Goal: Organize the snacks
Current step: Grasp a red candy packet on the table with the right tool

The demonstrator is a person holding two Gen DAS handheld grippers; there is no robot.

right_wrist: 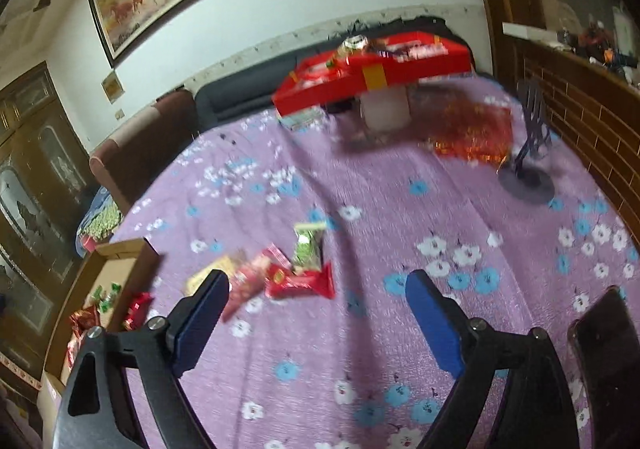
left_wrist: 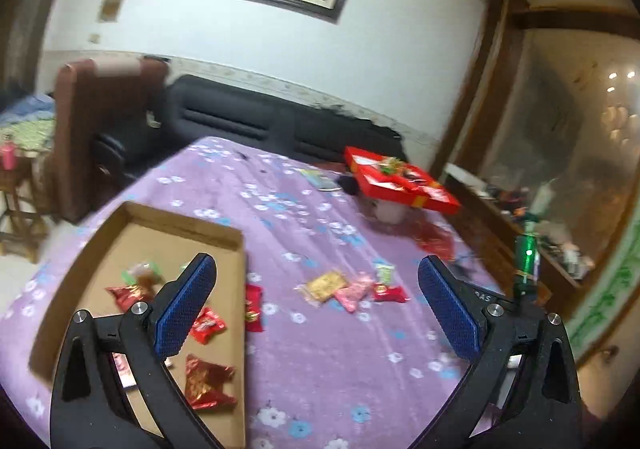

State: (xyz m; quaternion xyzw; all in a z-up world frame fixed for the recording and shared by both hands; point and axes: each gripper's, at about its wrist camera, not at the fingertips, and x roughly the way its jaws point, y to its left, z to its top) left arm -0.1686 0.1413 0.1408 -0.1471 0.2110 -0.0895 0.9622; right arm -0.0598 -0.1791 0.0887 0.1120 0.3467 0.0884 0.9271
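Observation:
A shallow cardboard box (left_wrist: 184,227) sits at the left of the purple flowered table (left_wrist: 320,369) and holds several red and green snack packets, among them a crumpled red one (left_wrist: 206,381). A red packet (left_wrist: 253,307) lies just outside the box's right wall. A loose group lies mid-table: a yellow packet (left_wrist: 326,285), a pink packet (left_wrist: 354,293), a red packet (left_wrist: 390,293) and a green packet (left_wrist: 384,273). My left gripper (left_wrist: 316,297) is open and empty above the table. My right gripper (right_wrist: 316,309) is open and empty, close to the red packet (right_wrist: 300,281) and green packet (right_wrist: 308,247).
A red gift box (left_wrist: 400,179) rests on a white container at the table's far side, with red foil wrap (right_wrist: 472,133) beside it. A purple stand (right_wrist: 528,165) is at the right. A dark phone (right_wrist: 608,353) lies at the near right. A dark sofa (left_wrist: 248,121) is behind.

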